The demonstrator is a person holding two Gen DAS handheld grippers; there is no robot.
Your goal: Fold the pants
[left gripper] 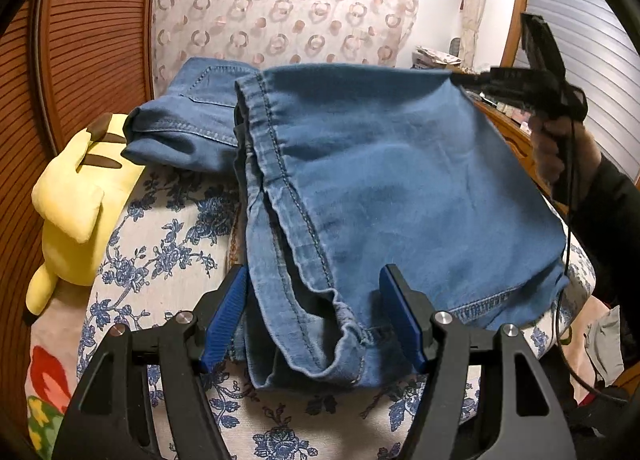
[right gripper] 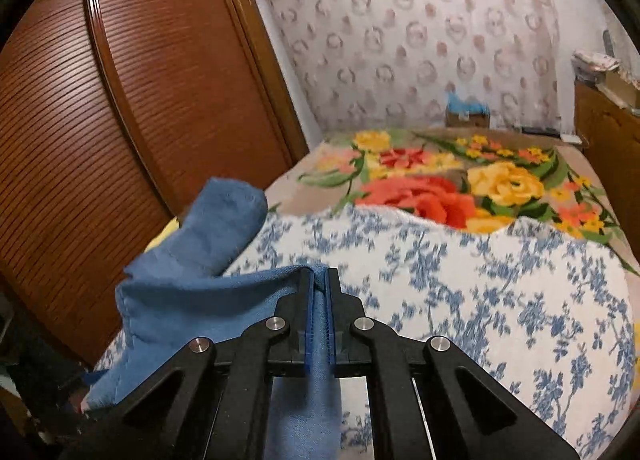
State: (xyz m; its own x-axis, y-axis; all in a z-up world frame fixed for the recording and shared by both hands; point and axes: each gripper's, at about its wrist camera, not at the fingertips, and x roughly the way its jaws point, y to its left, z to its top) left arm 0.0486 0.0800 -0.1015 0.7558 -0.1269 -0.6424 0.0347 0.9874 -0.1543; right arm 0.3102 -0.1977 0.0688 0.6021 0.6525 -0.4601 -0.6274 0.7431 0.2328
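Note:
The blue denim pants (left gripper: pixel 380 187) lie partly folded on a blue-flowered white bedspread (left gripper: pixel 160 244). My left gripper (left gripper: pixel 316 292) is open, its blue pads on either side of the pants' near waistband edge, gripping nothing. My right gripper (left gripper: pixel 472 79) is shut on the far right corner of the pants and holds it lifted off the bed. In the right wrist view the right gripper (right gripper: pixel 319 276) pinches a fold of the blue cloth (right gripper: pixel 208 284) between its pads. A rolled part of the pants (right gripper: pixel 228 215) lies further left.
A yellow plush toy (left gripper: pixel 76 211) lies left of the pants by the brown slatted wardrobe (left gripper: pixel 80 59). A bright flowered blanket (right gripper: pixel 460 183) covers the far half of the bed. A wooden dresser (right gripper: pixel 604 139) stands at the right.

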